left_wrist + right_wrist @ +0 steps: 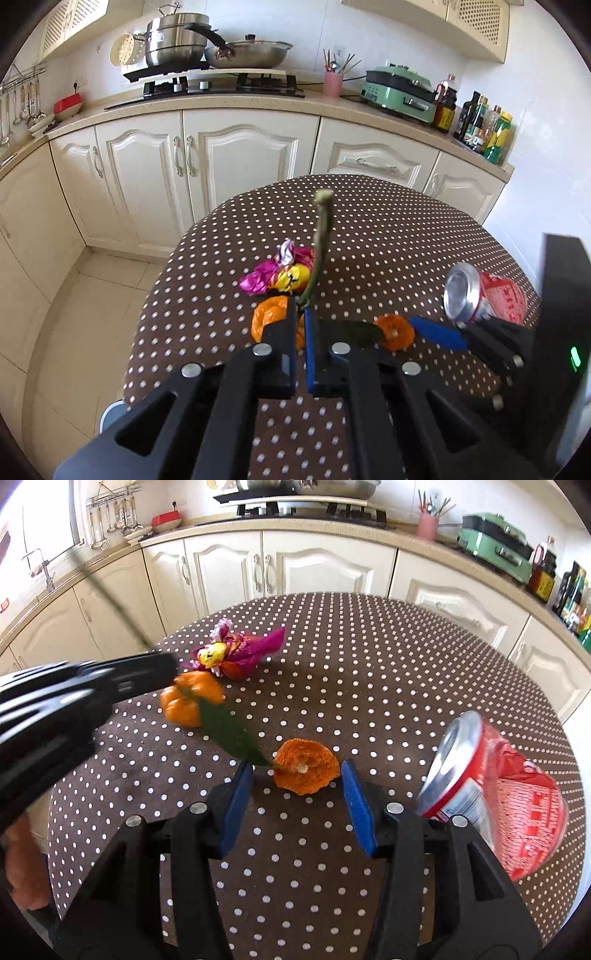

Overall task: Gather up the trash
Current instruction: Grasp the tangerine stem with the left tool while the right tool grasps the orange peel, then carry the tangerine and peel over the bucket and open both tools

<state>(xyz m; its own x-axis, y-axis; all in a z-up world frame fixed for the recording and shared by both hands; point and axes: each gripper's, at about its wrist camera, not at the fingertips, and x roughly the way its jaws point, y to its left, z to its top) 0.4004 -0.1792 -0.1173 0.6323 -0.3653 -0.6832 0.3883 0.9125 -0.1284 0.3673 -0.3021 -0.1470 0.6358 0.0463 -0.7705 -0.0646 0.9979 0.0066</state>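
Note:
On the brown polka-dot table (388, 229) lies scattered trash. My left gripper (300, 314) is shut on the base of a long green stem (320, 236) that stands up from its tips, right beside a curled orange peel (267, 317) with a dark leaf (229, 734). In the right wrist view the left gripper (171, 668) shows blurred at the left. My right gripper (297, 775) is open, and a flat round orange peel (306, 771) lies between its blue pads (354, 797) without being pressed. A crushed red can (495, 794) lies just right of it.
Crumpled magenta and yellow candy wrappers (280, 273) lie farther back on the table. Cream kitchen cabinets (240, 166) and a counter with a stove and pots (221, 85) stand behind. Tiled floor (85, 314) is to the left, with a grey-blue round object (110, 417) under the table edge.

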